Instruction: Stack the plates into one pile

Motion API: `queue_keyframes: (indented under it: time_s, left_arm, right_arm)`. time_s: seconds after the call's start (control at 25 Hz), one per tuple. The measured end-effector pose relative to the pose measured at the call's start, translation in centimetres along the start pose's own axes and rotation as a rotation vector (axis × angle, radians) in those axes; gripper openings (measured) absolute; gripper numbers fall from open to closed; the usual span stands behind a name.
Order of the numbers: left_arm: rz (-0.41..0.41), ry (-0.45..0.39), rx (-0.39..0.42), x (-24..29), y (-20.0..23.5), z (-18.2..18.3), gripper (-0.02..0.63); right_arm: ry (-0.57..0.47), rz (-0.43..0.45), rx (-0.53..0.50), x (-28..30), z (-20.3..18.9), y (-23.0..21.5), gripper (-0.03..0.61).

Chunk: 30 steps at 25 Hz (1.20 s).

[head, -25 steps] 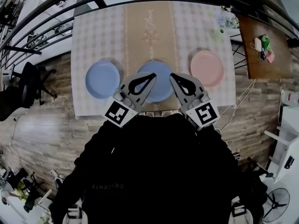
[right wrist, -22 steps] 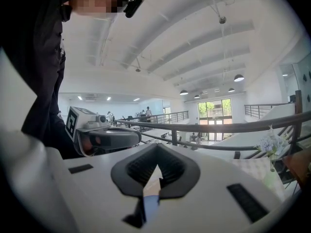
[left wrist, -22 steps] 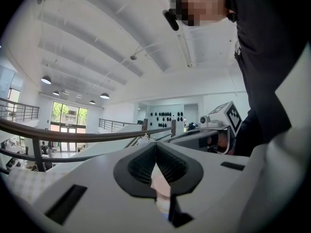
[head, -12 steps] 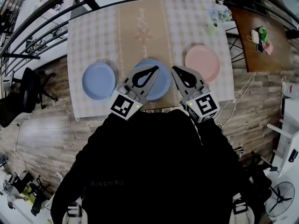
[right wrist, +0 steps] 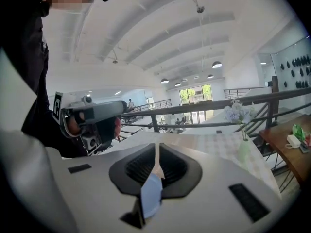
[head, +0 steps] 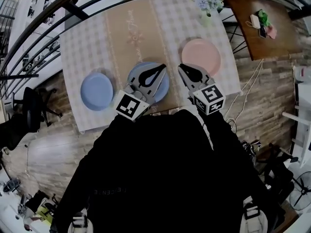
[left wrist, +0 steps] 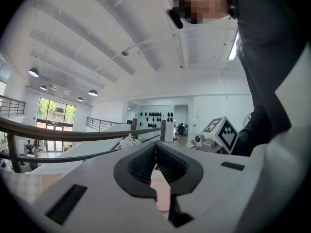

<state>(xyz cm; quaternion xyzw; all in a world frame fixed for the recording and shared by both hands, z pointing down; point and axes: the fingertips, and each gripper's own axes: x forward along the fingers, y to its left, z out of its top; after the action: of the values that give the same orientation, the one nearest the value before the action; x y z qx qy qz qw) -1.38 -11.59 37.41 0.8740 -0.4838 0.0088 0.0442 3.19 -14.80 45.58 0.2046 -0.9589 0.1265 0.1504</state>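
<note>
Three round, plain plates are lying flat in a row across the tabletop (head: 82, 47), each apart from the next, with nothing stacked yet. The left blue plate (head: 96, 91) is sitting at the middle left of the head view on the checked cloth (head: 73, 67). The centre blue plate (head: 164, 84) is resting at the edge of the beige runner (head: 126, 28). The pink plate (head: 200, 57) is glowing pale on the checks at the upper right.

The left gripper (head: 162, 67) is reaching over the centre blue plate and covering much of it, its jaws pressed together and holding nothing. The right gripper (head: 181, 67) is pointing in near the pink plate's lower-left rim. Its jaws have just been opening, and they are now parted by a thin slit with nothing between them.
</note>
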Motion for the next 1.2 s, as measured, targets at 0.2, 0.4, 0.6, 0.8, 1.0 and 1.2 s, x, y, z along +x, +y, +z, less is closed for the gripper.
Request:
queue_keyframes:
  time_s: [0.2,0.4,0.6,0.8,1.0,1.2]
  left_arm:
    - [-0.051,0.001,-0.003,1.7,-1.8,0.1,0.020]
    - [-0.095,-0.021,-0.018,3.8,-3.5,0.6,0.020]
    - [-0.149,-0.037,-0.008,6.1,-5.3,0.4,0.020]
    - [-0.183,-0.039,0.003,8.3,-6.7,0.1,0.020]
    - [-0.193,0.001,-0.012,10.1,-7.3,-1.2,0.020]
    - [-0.197,-0.001,-0.004,11.5,-7.6,-1.7,0.020]
  right_arm:
    - [0.067,-0.032,0.059,-0.8,-3.1,-2.6,0.058]
    - [0.100,-0.112,0.085,-2.2,-5.7,-6.5,0.064]
    - [0.161,-0.198,0.076,-3.9,-8.5,-10.2,0.067]
    - [0.229,-0.247,0.081,-5.3,-11.0,-13.5,0.084]
    - [0.267,-0.322,0.128,-6.0,-14.0,-17.5,0.110]
    - [0.318,-0.445,0.174,-7.1,-18.0,-22.6,0.184]
